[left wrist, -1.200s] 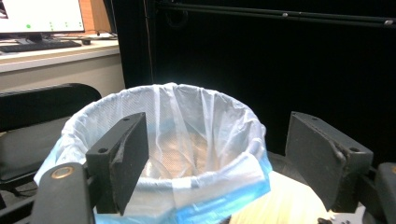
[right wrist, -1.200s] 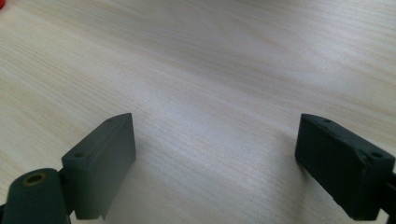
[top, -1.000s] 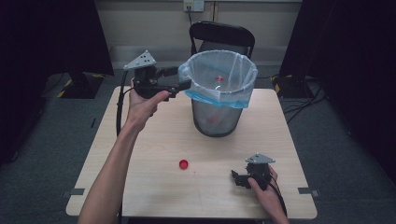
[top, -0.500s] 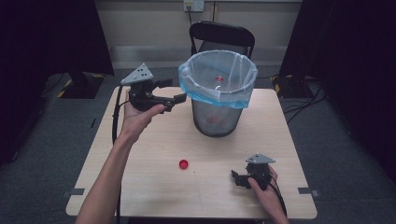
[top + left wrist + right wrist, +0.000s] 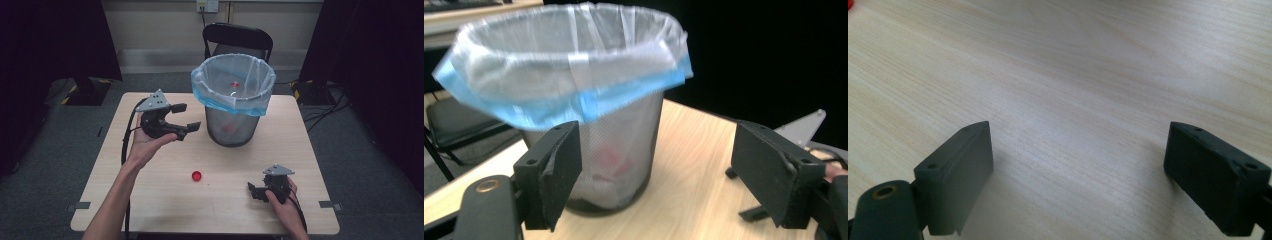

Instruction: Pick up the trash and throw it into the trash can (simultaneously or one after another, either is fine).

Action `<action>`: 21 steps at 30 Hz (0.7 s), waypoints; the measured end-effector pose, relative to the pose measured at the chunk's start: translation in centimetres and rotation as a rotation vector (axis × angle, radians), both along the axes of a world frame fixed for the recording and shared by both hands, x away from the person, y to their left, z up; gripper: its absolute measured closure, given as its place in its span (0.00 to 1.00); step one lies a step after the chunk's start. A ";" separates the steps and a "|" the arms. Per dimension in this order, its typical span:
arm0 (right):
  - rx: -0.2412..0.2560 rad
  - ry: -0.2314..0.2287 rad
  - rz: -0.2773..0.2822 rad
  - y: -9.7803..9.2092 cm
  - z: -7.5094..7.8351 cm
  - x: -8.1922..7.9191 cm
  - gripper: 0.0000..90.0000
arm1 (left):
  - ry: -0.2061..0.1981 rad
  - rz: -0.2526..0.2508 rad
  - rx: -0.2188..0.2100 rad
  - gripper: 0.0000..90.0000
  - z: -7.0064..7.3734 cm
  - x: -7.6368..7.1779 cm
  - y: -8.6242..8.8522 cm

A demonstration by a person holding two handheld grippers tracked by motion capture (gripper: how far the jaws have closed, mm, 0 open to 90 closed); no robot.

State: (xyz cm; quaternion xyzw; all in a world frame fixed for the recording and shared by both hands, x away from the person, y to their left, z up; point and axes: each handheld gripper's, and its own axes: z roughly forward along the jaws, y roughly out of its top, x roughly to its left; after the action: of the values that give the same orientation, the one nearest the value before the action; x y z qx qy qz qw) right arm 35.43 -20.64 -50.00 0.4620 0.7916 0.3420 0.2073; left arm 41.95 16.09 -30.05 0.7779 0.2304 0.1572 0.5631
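A wire-mesh waste bin [image 5: 232, 107] with a clear, blue-edged liner stands at the table's back middle, with something red [image 5: 234, 84] lying inside. My left gripper [image 5: 186, 117] hovers above the table just left of the bin, open and empty, jaws pointing at the bin's wall [image 5: 614, 150]. A small red cap [image 5: 196, 176] lies on the table's front middle. My right gripper [image 5: 255, 192] rests low at the front right, open with nothing between its jaws, only bare wood [image 5: 1078, 150] below. The cap's edge [image 5: 849, 4] shows at the top left corner of the right gripper view.
The light wooden table [image 5: 150, 200] has bare room in front of the bin and along the left. A black chair [image 5: 237, 40] stands behind the table. Dark floor and cables surround it. The right gripper's grey plate [image 5: 804, 125] shows beyond the left gripper.
My left gripper has drawn back from the bin's rim, moving down and toward the person, and stays open. The right gripper and the red cap have not moved.
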 end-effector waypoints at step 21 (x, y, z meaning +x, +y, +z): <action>0.000 0.000 0.000 0.0 0.0 0.0 0.13 | 0.110 -0.018 0.058 0.23 -6.6 -1.4 0.4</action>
State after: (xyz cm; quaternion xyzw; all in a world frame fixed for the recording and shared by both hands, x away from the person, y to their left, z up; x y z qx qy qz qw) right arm 35.43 -20.64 -50.00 0.4622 0.7915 0.3420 0.2072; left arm 40.58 16.45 -36.62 0.8034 0.2493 0.1158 0.5282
